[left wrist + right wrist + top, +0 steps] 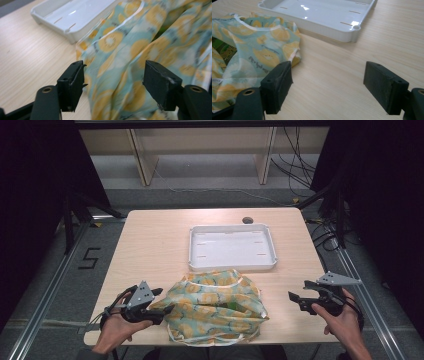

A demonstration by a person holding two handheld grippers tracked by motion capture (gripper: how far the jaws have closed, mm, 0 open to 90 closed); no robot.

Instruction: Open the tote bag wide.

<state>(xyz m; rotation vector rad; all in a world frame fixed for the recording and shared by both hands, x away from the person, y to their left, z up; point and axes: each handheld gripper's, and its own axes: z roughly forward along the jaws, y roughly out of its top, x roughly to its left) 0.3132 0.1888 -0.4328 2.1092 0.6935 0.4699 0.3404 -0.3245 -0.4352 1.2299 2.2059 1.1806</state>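
Observation:
A crumpled cloth (215,305) with yellow fruit prints on pale green lies at the table's near edge, just in front of an empty white tray (232,247). My left gripper (161,301) is open at the cloth's left side, its jaws straddling a fold of the cloth (120,65) without closing on it. My right gripper (296,299) stands open to the right of the cloth, apart from it, over bare wood. In the right gripper view the cloth (249,55) lies left of the jaws and the tray (322,17) is beyond.
The light wooden table (150,245) has a round cable hole (248,220) behind the tray. Bare tabletop lies left and right of the tray. Beyond the table are shelf legs and cables on the floor.

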